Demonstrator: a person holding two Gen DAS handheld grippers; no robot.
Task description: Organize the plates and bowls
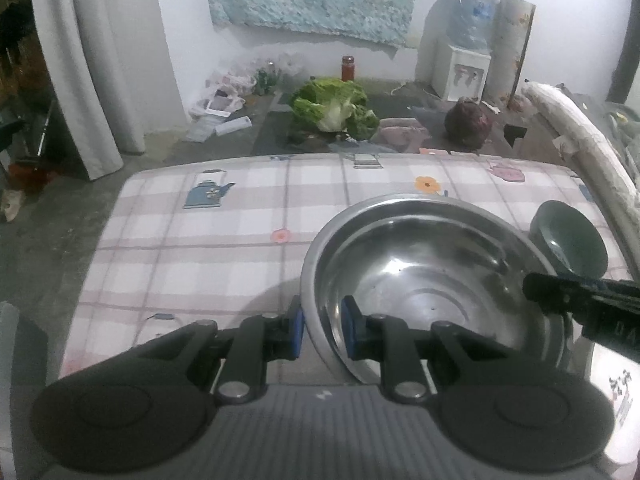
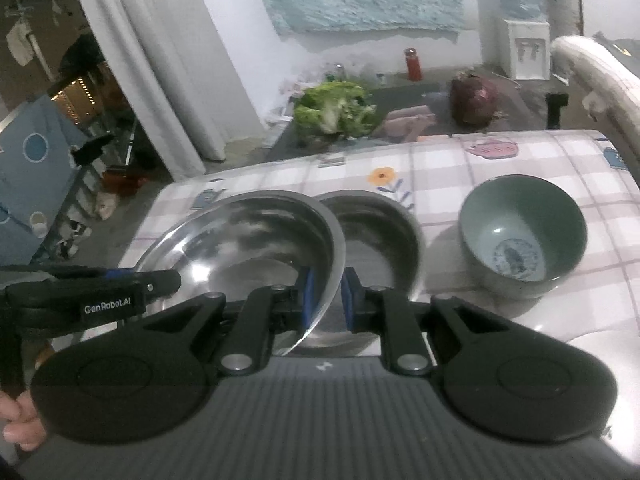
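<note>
A large steel bowl [image 1: 432,276] [image 2: 240,248] hangs low over the checked tablecloth [image 1: 200,248], held by both grippers. My left gripper [image 1: 322,328] is shut on its left rim, blue pads on either side of the wall. My right gripper [image 2: 326,300] is shut on its right rim; one of its fingers [image 1: 560,298] shows at the far side in the left wrist view. A smaller steel bowl [image 2: 376,240] sits on the table just behind the held one. To the right stands a green ceramic bowl [image 2: 524,236] [image 1: 568,240], upright and empty.
Beyond the table's far edge, on the floor, lie a head of lettuce [image 1: 332,106], a dark red round vegetable [image 1: 468,124], a red jar [image 1: 347,67] and a water dispenser [image 1: 464,68]. A curtain [image 1: 92,80] hangs at the left. A hand [image 2: 20,420] grips the left tool.
</note>
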